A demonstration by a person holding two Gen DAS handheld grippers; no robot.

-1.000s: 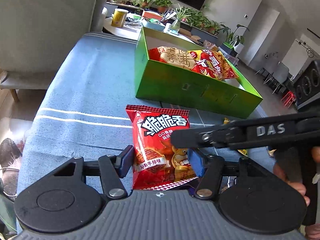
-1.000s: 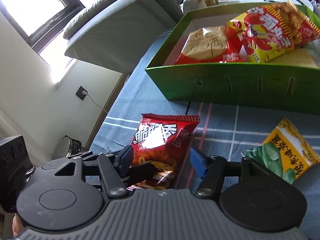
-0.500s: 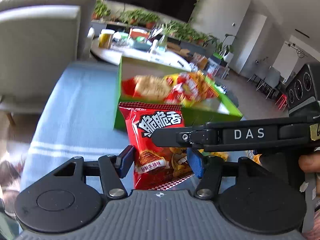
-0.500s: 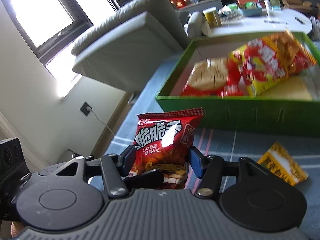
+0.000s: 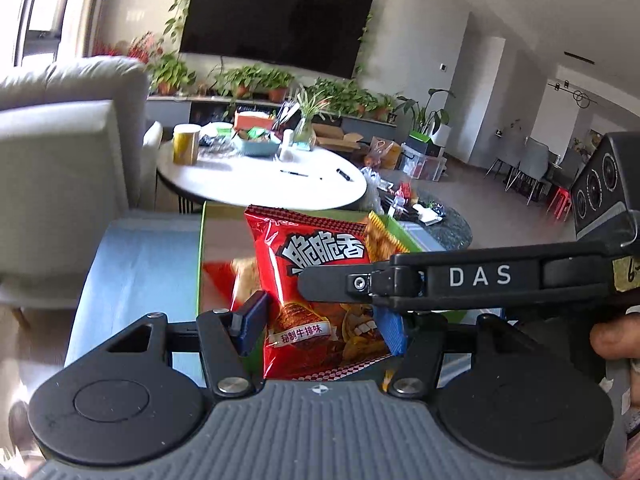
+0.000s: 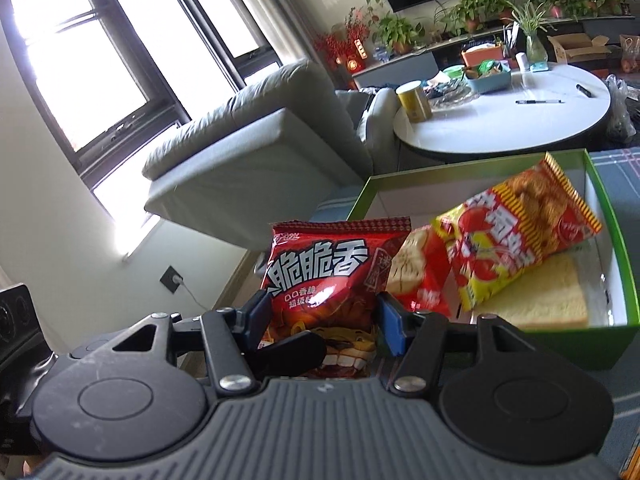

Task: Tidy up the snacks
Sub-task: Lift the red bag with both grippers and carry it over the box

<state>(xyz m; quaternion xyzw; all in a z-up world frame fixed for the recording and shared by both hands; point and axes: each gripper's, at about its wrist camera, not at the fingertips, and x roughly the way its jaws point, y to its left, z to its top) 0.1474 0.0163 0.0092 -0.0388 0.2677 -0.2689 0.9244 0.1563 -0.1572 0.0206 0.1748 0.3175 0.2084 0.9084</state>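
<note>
A red snack bag (image 5: 316, 296) with white Chinese letters is lifted upright in front of the green box (image 5: 199, 264). My left gripper (image 5: 320, 326) and my right gripper (image 6: 320, 320) both close on its lower part, one from each side. The bag shows in the right wrist view (image 6: 324, 280) too. The right gripper's black finger (image 5: 400, 284) crosses the left wrist view. The green box (image 6: 616, 248) holds a yellow-red snack bag (image 6: 516, 236), a red cracker bag (image 6: 416, 276) and a pale flat pack (image 6: 540, 300).
A blue striped cloth (image 5: 136, 272) covers the surface under the box. A grey armchair (image 6: 256, 160) stands to the left. A round white table (image 6: 504, 116) with a yellow cup and dishes stands behind the box.
The red bag has gone from lying flat on the cloth to being held upright in the air. Both grippers have risen with it and tilted up toward the box.
</note>
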